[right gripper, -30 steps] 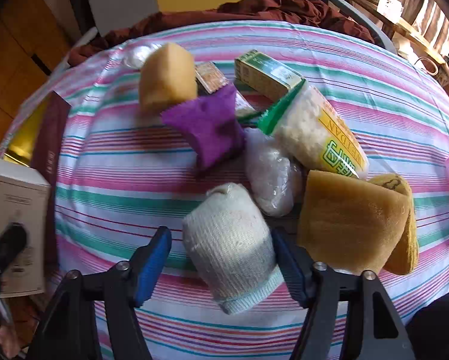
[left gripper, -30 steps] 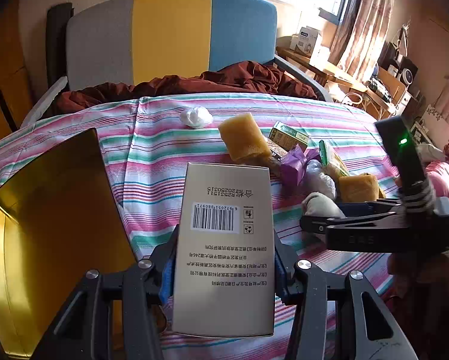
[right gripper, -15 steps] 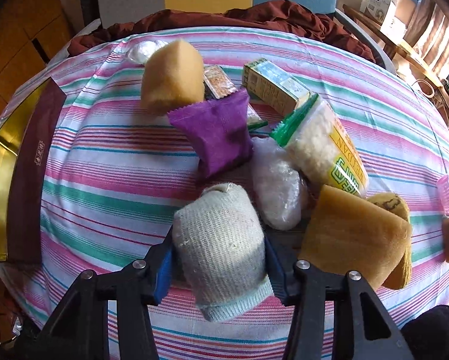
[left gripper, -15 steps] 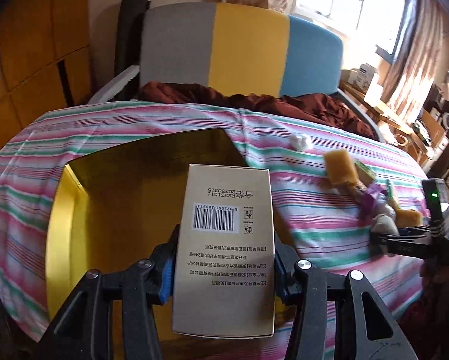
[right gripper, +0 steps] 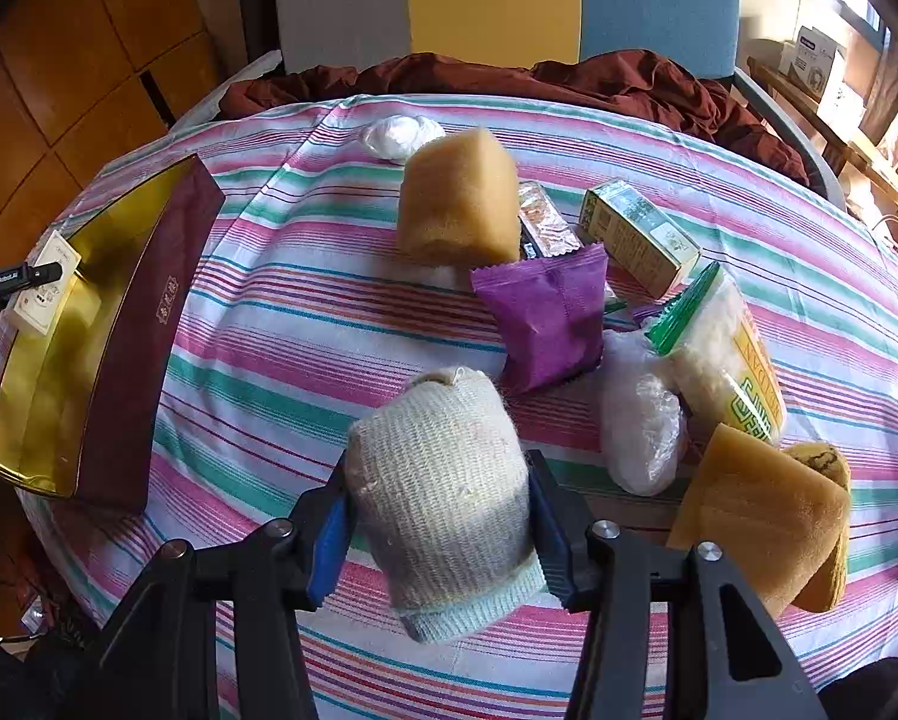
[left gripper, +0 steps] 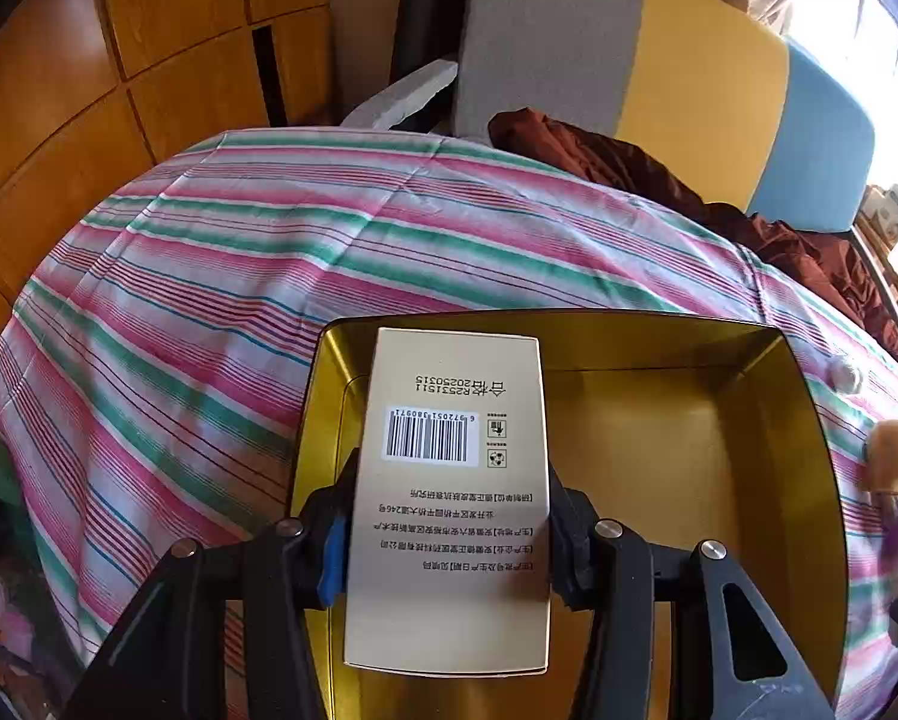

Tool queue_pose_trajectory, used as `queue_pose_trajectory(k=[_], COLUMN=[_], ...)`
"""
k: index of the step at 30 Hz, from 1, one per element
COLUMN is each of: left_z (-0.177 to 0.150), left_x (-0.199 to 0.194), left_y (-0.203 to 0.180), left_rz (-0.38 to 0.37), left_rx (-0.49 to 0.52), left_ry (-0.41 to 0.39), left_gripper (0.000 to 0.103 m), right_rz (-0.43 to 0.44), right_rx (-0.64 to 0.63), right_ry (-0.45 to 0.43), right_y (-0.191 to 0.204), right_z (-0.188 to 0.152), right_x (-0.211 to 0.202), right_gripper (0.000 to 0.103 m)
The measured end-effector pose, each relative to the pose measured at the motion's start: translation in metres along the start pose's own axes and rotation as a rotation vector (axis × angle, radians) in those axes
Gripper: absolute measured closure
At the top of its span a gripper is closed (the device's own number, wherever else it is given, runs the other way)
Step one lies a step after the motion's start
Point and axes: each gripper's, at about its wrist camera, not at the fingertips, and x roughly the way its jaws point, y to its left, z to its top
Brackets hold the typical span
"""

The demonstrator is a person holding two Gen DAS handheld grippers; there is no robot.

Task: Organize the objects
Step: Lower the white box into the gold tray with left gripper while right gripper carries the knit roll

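My left gripper (left gripper: 449,546) is clamped on the beige carton (left gripper: 452,498), barcode face up, holding it over the left end of the open gold-lined box (left gripper: 767,420) on the striped tablecloth (left gripper: 209,300). My right gripper (right gripper: 437,531) has just closed its jaws onto the rolled cream sock (right gripper: 440,498), both pads pressing its sides; purple packet (right gripper: 548,315) and sponges (right gripper: 458,201) lie beyond it

two close downward views, shared box (left gripper: 767,420)
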Motion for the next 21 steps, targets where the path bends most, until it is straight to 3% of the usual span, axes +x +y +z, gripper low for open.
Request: queue_pose_trajectory(k=[7, 15, 17, 21], left_z=[0.005, 0.003, 0.001, -0.004], left_x=[0.019, 0.015, 0.01, -0.007], left_y=[0.005, 0.002, 0.001, 0.0], left_rz=[0.039, 0.048, 0.047, 0.06], left_rx=[-0.012, 0.002, 0.008, 0.023], left_ry=[0.002, -0.028, -0.043, -0.09], left_gripper=[0.051, 0.049, 0.04, 0.032], right_rz=[-0.009, -0.024, -0.028, -0.042], right_rx=[-0.002, -0.001, 0.001, 0.0], right_ry=[0.008, 0.02, 0.027, 0.041], right_y=[0.001, -0.001, -0.001, -0.002], right_z=[0.001, 0.001, 0.0, -0.001], right_x=[0.005, 0.008, 0.01, 0.012], right_gripper=[0.05, 0.05, 0.05, 0.05])
